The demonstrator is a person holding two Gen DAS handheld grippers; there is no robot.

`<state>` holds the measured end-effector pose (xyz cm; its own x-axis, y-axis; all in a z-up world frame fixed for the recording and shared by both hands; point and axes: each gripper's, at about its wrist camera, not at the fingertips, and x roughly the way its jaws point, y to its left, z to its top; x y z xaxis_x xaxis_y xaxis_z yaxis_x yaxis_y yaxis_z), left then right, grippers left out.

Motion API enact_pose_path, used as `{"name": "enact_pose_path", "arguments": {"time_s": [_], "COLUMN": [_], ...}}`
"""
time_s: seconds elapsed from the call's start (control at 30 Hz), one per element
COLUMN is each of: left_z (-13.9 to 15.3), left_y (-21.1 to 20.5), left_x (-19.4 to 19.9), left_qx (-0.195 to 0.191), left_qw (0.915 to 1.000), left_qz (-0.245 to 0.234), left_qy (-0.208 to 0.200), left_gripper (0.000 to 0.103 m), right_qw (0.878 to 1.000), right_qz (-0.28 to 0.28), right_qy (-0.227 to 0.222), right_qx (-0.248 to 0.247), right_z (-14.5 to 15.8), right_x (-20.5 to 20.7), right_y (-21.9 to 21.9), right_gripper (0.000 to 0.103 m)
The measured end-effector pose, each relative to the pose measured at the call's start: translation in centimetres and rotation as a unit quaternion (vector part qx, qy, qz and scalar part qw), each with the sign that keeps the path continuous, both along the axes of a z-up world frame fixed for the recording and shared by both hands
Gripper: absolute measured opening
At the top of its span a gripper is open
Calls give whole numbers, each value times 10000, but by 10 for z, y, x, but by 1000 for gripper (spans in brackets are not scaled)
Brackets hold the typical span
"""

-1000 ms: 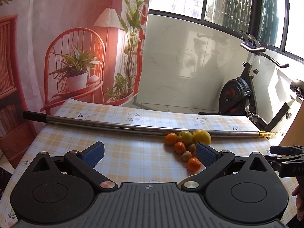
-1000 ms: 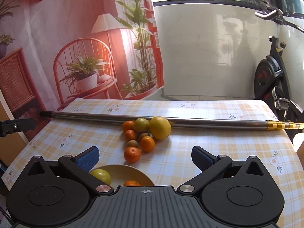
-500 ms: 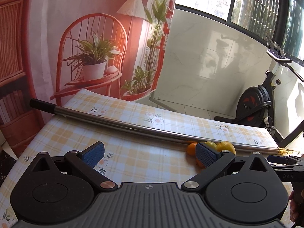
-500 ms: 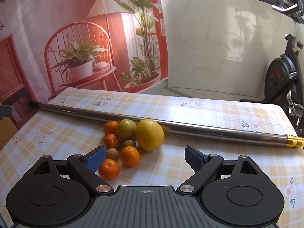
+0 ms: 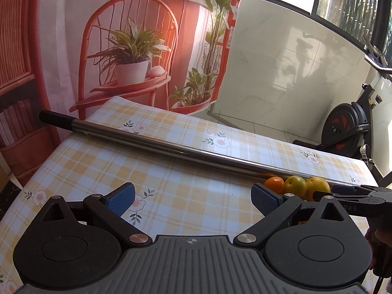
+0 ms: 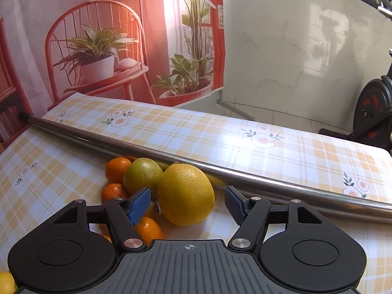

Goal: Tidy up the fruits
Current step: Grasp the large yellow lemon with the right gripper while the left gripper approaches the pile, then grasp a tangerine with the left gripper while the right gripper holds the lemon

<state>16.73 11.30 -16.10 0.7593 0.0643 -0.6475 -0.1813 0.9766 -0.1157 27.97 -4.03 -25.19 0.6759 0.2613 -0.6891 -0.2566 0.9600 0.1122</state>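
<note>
We hold our right gripper (image 6: pixel 187 202) with its blue pads spread wide, low over the fruit cluster; the big lemon (image 6: pixel 186 193) sits between the fingers, at 12 o'clock. A green citrus (image 6: pixel 142 178) and tangerines (image 6: pixel 117 170) crowd at 10 o'clock, against the metal pole (image 6: pixel 245 175). Our left gripper (image 5: pixel 193 197) gapes wide over bare checked tablecloth (image 5: pixel 171 186), fruit at 2 o'clock
</note>
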Motion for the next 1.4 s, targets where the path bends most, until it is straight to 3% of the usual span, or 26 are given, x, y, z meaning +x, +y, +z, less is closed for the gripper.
{"name": "enact_pose_path", "arguments": {"time_s": [0.43,0.77,1.07,1.27,1.4], "left_z": [-17,-33,-44,-51,-55], "left_y": [-24,-44,-71,-81,-85], "left_x": [21,38,53,63,73], "left_qx": [53,-242,-321,-562,-748], "left_qw": [9978,9926,9862,9839,9827], "left_qz": [-642,-1087,-1452,-1451,-1394], "left_qy": [185,482,731,883,965], "left_gripper": [94,88,81,76,67], "right_qw": [9993,9960,9902,9893,9883], "right_qz": [22,-365,-934,-962,-1008], "right_qy": [31,-657,-719,-753,-759], "right_qx": [365,488,755,801,857], "right_z": [-16,-13,-26,-32,-34], "right_x": [5,-60,-97,-107,-108], "right_y": [-10,-34,-65,-66,-68], "right_gripper": [52,52,52,52,52]}}
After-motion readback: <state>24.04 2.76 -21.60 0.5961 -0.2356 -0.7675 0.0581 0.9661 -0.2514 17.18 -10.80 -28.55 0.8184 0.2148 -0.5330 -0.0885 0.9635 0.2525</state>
